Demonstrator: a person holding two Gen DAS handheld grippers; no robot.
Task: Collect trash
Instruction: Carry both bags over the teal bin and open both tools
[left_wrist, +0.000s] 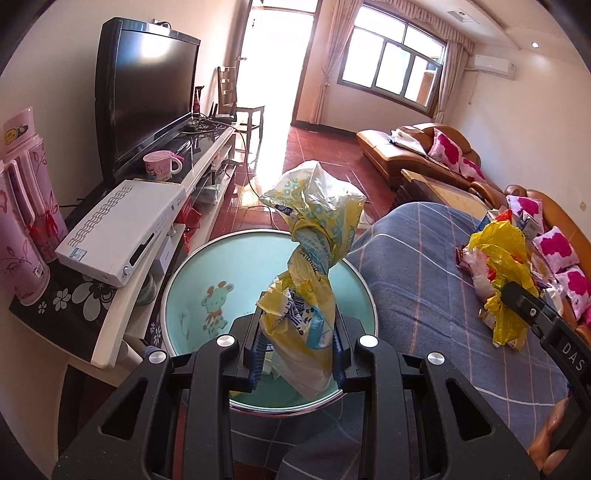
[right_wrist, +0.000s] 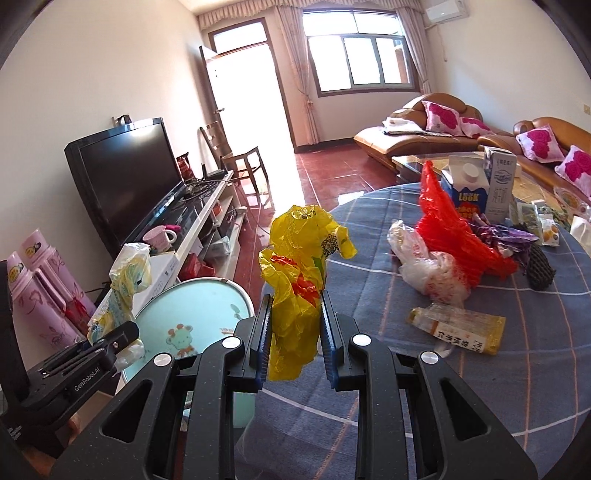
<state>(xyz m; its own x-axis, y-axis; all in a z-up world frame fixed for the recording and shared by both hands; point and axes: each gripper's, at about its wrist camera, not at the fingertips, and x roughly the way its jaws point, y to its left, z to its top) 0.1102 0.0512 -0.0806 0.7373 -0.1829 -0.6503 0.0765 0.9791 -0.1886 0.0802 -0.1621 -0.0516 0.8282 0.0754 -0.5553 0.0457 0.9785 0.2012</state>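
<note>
We held the left gripper (left_wrist: 299, 354) directly above the light blue basin (left_wrist: 192, 295), jaws narrowed onto the lower part of a yellow-and-blue printed bag (left_wrist: 310, 266), which stood up from the fingers. We judged the step in hand to be the drop: keep the bag centred over the basin, part the jaws fully, and let it fall clear of the rim.

To the right, the right gripper (right_wrist: 295, 343) pinched a crumpled yellow bag (right_wrist: 299, 273) over the near edge of the counter (right_wrist: 369, 387), beside the basin. We judged that it should wait its turn, then cross left.

Farther on the counter lay a packet (right_wrist: 458, 328), a clear bag (right_wrist: 428, 266), a red bag (right_wrist: 450, 229) and cartons (right_wrist: 476, 184).
</note>
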